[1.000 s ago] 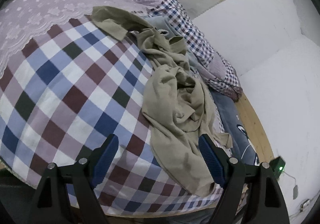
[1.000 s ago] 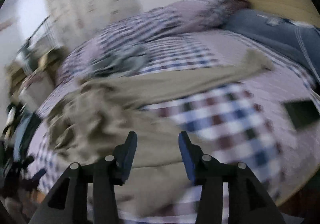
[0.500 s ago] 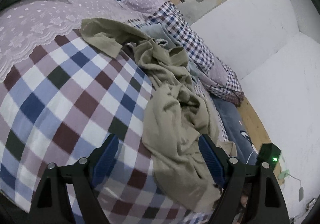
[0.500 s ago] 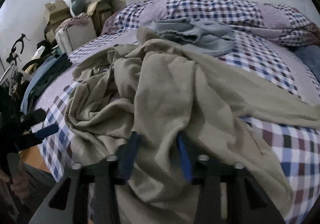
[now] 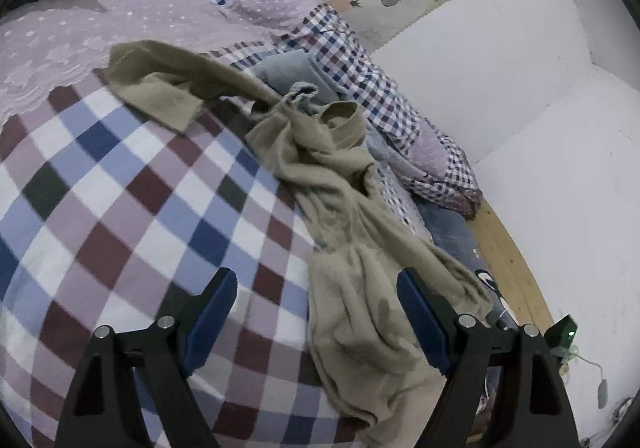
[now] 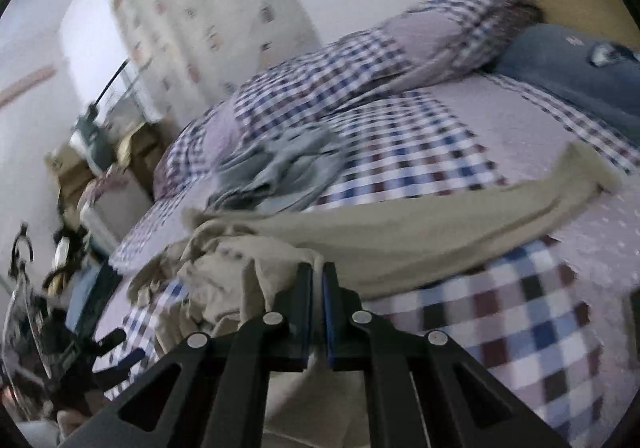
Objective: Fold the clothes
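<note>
Right hand-held gripper (image 6: 317, 280) pinches the khaki garment (image 6: 420, 240); left hand-held gripper (image 5: 316, 302) gapes above it.

1 khaki garment (image 5: 340, 208), 1 grey-blue garment (image 6: 276, 172), 2 grippers, 1 checked bedspread (image 5: 120, 208), 1 pillow (image 6: 568, 68)

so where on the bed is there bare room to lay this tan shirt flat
The checked bedspread left of the tan shirt lies bare up to the lilac lace blanket. Crowded toward the wall: the grey garment and gingham quilt border the shirt.
</note>
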Available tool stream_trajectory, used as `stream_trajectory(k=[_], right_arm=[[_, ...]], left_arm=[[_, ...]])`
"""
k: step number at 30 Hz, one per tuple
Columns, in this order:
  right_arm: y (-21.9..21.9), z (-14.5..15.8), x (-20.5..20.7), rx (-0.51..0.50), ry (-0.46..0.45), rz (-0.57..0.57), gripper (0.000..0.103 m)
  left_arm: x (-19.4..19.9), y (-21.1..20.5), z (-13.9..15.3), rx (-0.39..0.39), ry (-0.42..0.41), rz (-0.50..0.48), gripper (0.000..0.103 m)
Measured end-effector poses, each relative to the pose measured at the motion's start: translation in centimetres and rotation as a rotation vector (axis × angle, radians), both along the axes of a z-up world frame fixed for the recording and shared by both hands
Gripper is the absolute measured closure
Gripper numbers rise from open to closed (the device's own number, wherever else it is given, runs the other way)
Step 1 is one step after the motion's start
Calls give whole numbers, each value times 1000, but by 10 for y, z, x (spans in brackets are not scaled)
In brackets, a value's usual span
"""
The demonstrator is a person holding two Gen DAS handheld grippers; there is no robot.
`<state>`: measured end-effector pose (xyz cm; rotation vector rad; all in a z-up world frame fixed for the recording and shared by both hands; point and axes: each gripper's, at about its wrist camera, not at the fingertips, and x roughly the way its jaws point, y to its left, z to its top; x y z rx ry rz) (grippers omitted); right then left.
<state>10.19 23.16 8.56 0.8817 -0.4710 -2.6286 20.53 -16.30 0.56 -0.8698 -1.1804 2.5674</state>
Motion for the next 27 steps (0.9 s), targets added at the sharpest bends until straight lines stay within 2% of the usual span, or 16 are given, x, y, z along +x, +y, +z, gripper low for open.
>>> stream_trajectory(k=[3,5,9,11,13,17,22,24,27], right_arm=[[26,-5,-2,14,-23,-85,101],[52,-15,-4,16,-71,-189,102],[91,-40,-9,-47,-180,-302,101],[92,-43,-8,-84,-177,-274,98],[85,-41,-9,-77,-160,-233,98],[70,-38,-5,-41,-131,-170,95],[60,-40,-5,-29,-127,-148,82],[60,-41,-5,-32,-125,-149,76],[56,-41,-7,-36,-118,-141,73]], left_arm=[[-7,3,0,3,-2,-9,18],[-13,5,1,16,0,-12,18],[-27,7,3,49,7,-17,18],[-35,8,4,68,11,-21,18],[-47,8,4,88,14,-25,18],[-75,5,6,49,8,-4,18],[-102,-2,8,55,8,-10,18],[-116,5,12,31,5,-39,18],[-134,19,15,-42,-9,-101,18]])
